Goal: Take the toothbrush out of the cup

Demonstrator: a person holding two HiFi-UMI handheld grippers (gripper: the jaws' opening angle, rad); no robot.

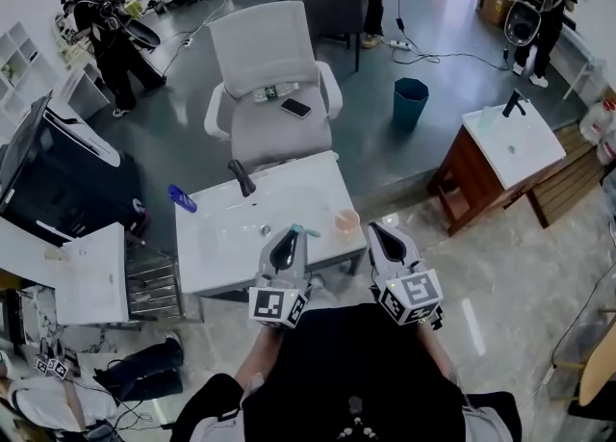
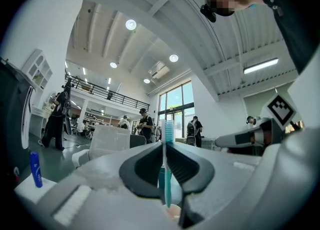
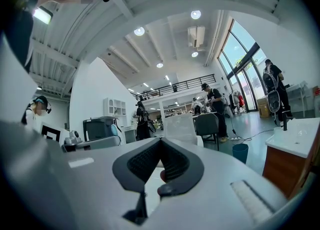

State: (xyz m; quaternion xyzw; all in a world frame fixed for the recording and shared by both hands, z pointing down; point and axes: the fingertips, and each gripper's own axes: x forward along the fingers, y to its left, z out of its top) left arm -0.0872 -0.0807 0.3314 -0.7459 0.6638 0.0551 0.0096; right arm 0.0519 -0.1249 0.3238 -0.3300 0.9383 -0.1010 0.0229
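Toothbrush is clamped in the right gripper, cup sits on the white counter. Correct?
Not quite: the left gripper holds the toothbrush, with its jaws shut on the handle, as the left gripper view shows. The right gripper is shut with nothing gripped. The cup does sit on the white counter.

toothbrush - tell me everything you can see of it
The toothbrush is slim, teal and plastic-looking, with pale and blue bristles at its top end. It stands upright, clamped by the handle between the jaws of the left gripper. Its head rises above the jaws and its lower end hangs just over the peach cup, apparently clear of it.
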